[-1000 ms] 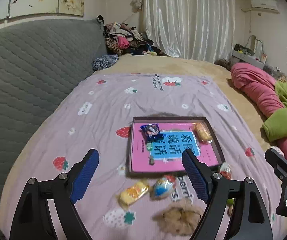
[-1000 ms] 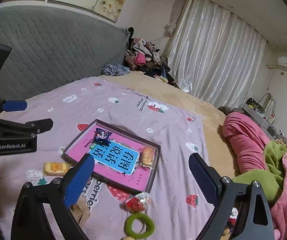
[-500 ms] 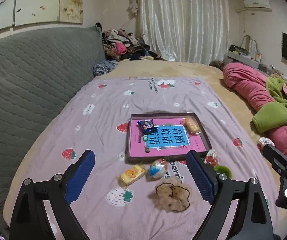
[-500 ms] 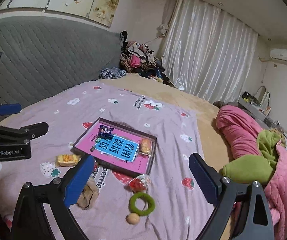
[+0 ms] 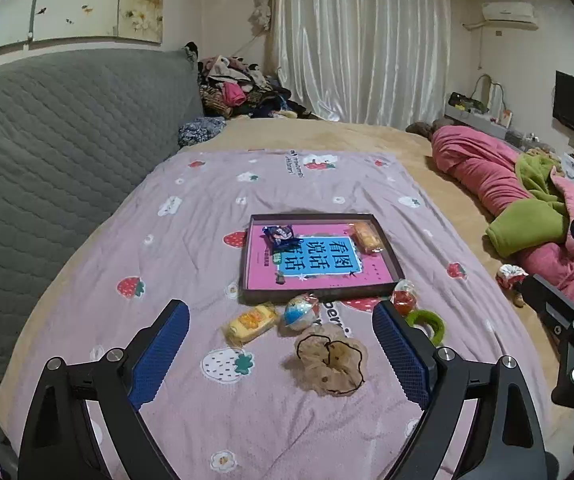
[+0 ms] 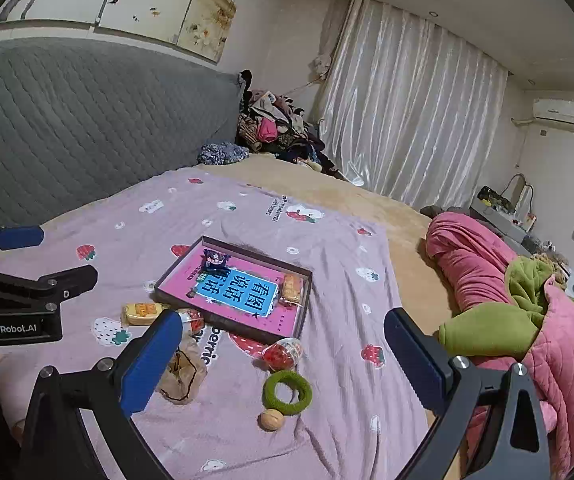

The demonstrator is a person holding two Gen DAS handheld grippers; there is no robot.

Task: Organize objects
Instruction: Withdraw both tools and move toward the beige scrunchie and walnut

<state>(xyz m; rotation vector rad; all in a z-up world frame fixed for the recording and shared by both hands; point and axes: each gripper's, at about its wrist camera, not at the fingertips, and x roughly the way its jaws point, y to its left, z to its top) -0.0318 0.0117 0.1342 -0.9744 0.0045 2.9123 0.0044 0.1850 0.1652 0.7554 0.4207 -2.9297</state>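
Note:
A dark shallow tray with a pink and blue book lies on the purple strawberry blanket. In it are a blue snack packet and an orange snack. In front of it lie a yellow snack, a blue-white candy ball, a beige scrunchie, a red candy ball, a green ring and a walnut. My left gripper is open and empty above the near blanket. My right gripper is open and empty, to the right.
A grey quilted headboard runs along the left. A pink and green quilt is bunched on the right. A pile of clothes sits at the far end by the curtain. A small red-white item lies near the quilt.
Both grippers have pulled back and up from the tray, so more of the bed and the loose items in front of the tray show. Both stay open.

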